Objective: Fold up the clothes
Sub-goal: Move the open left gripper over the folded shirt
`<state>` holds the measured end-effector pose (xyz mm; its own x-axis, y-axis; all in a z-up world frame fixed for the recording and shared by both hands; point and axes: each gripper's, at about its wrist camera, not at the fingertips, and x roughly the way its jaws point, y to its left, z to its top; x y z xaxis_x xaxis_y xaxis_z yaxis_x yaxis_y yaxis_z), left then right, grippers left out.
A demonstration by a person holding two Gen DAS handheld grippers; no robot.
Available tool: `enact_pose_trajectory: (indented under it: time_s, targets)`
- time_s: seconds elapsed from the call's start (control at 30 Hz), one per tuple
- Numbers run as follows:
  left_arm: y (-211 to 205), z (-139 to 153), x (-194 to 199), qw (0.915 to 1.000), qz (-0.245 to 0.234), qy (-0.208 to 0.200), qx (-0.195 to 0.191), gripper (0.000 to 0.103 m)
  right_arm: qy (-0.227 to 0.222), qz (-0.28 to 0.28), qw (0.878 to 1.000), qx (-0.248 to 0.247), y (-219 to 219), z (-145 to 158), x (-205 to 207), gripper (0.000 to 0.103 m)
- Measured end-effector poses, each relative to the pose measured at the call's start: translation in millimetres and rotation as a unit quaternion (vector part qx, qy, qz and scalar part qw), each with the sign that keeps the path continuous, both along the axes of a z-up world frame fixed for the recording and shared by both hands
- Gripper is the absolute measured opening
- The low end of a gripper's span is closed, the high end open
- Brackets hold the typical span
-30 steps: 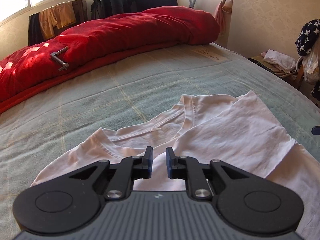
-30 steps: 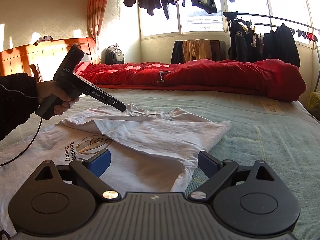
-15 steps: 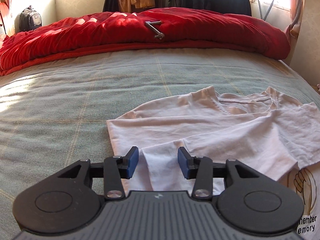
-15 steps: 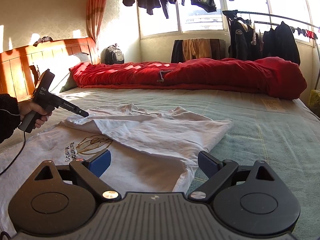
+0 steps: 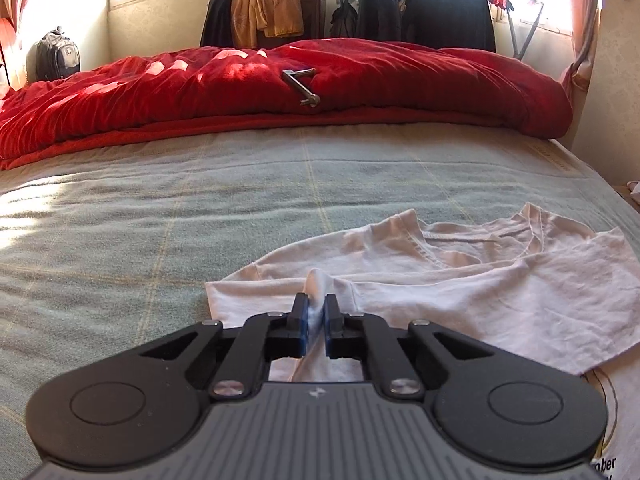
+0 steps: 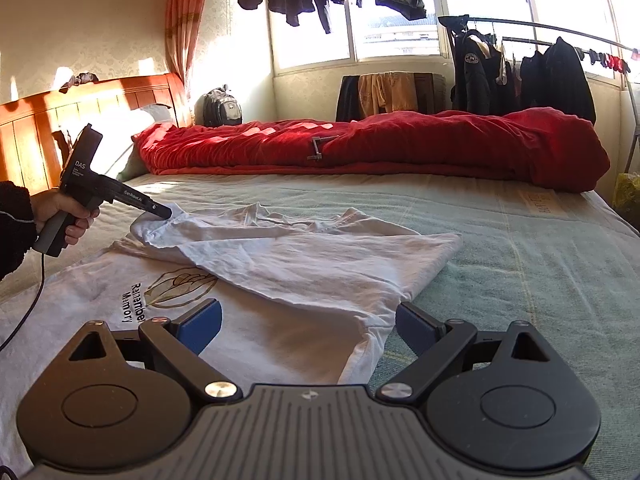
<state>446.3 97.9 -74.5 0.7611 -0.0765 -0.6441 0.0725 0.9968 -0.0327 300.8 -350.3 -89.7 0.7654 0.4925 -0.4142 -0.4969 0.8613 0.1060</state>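
1. The right gripper is closest to me. Its two blue pads are spread wide apart and hold nothing. It hangs low over the bottom edge of the white T-shirt.
2. The white T-shirt lies flat on the green bed cover. One side is folded over on top of the shirt. A drawing and some dark letters show on its front.
3. The left gripper is at the shirt's sleeve. Its pads are pinched tight on a little bump of white cloth.
4. A hand in a dark sleeve holds that gripper by its handle, at the left side of the bed.
5. Farther back, a big red blanket is bunched up across the bed. A small metal crank lies on it.
6. Behind the bed, dark coats hang on a rack by the bright window. A backpack sits in the corner.
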Motion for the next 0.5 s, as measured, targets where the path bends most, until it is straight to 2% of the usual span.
enact_pose_trajectory:
  time_s: [0.17, 0.2, 0.3, 0.37, 0.43, 0.5]
  targets:
    - [-3.2, -5.4, 9.7, 0.9993, 0.019, 0.03, 0.013, 0.014, 0.001, -0.001, 1.0, -0.001, -0.2, 0.1, 0.3, 0.096]
    - [-3.5, -3.7, 7.2, 0.9992, 0.026, 0.025, 0.017, 0.018, 0.0, -0.001, 1.0, 0.0, -0.5, 0.5, 0.0, 0.096]
    - [-6.0, 4.2, -0.7, 0.9987, 0.044, 0.005, 0.025, 0.02, -0.003, 0.0, 1.0, 0.004, -0.9, 1.2, -0.6, 0.097]
    - [-15.9, 9.6, -4.7, 0.9996, 0.019, -0.003, 0.019, 0.024, -0.004, 0.002, 1.0, 0.005, 0.3, 1.4, -0.3, 0.098]
    - [-33.2, 11.6, -4.6, 0.9999, -0.012, 0.005, 0.002, 0.032, -0.003, 0.004, 1.0, 0.007, 2.0, 1.7, 0.7, 0.098]
    - [-53.6, 12.7, -3.3, 0.9988, -0.043, 0.016, -0.013, 0.032, -0.001, 0.014, 1.0, 0.012, 7.3, 1.8, 1.0, 0.099]
